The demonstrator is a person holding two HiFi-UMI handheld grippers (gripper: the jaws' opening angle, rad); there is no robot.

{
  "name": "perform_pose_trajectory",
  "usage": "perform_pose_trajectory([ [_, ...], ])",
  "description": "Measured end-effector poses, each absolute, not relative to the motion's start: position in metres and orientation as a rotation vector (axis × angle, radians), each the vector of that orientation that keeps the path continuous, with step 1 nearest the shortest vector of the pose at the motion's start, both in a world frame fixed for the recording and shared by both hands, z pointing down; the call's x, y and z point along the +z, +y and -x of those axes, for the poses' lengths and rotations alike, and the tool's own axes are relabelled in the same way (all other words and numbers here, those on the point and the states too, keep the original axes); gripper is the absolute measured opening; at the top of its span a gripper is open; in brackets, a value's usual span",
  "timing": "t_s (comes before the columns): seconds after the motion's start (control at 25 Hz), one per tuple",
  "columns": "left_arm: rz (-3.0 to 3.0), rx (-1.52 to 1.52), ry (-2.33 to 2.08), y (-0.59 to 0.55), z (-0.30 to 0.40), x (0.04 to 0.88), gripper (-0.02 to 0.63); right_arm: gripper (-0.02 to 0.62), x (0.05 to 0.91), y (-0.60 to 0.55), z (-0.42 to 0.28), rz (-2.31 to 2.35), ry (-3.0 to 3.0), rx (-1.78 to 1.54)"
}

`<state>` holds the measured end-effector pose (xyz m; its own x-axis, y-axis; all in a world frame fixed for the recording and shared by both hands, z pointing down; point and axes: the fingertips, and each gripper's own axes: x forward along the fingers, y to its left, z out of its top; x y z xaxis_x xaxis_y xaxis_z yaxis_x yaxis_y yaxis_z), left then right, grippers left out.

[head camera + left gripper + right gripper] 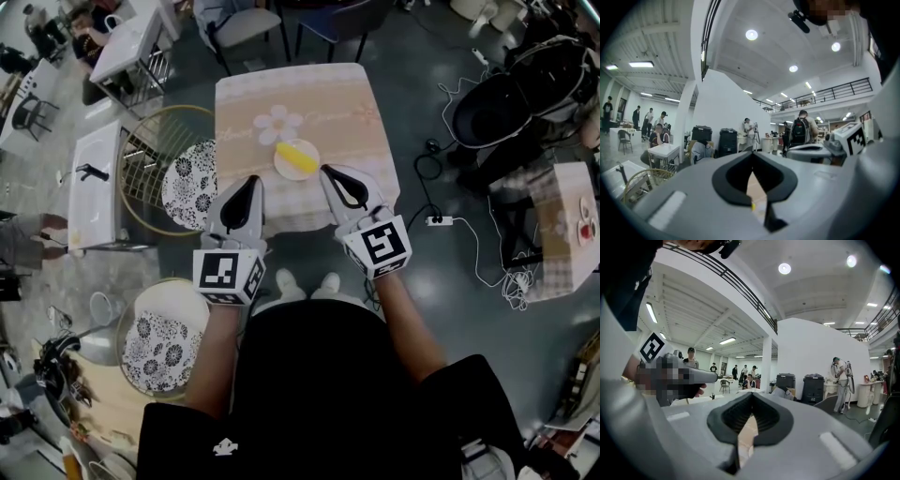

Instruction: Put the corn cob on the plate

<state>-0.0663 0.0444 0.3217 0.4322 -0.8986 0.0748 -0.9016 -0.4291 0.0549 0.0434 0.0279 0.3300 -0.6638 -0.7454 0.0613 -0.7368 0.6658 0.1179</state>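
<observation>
A yellow corn cob (296, 156) lies on a small round plate (282, 170) near the front middle of a square table (347, 103) with a pale checked cloth and a flower print. My left gripper (251, 180) hangs at the table's front edge, just left of the plate, its jaws shut on nothing. To the right of the plate my right gripper (325, 171) is also shut and empty. In the left gripper view the left gripper (752, 153) has its tips together. The right gripper (751, 394) looks the same in its own view. Neither touches the cob.
Two round stools with black-and-white floral tops (190, 185) (159, 342) and a gold wire basket chair (150, 150) stand to the left. A white side table (94, 187) is beyond them. Cables and a power strip (441, 221) lie on the floor at right, near a black chair (492, 108).
</observation>
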Motion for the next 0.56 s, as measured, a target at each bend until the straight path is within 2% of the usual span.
perform_pose_trajectory([
  [0.56, -2.58, 0.059, -1.628, 0.0478, 0.0655, 0.3228, 0.006, 0.002, 0.3326, 0.0281, -0.0447, -1.246, -2.772, -0.114],
])
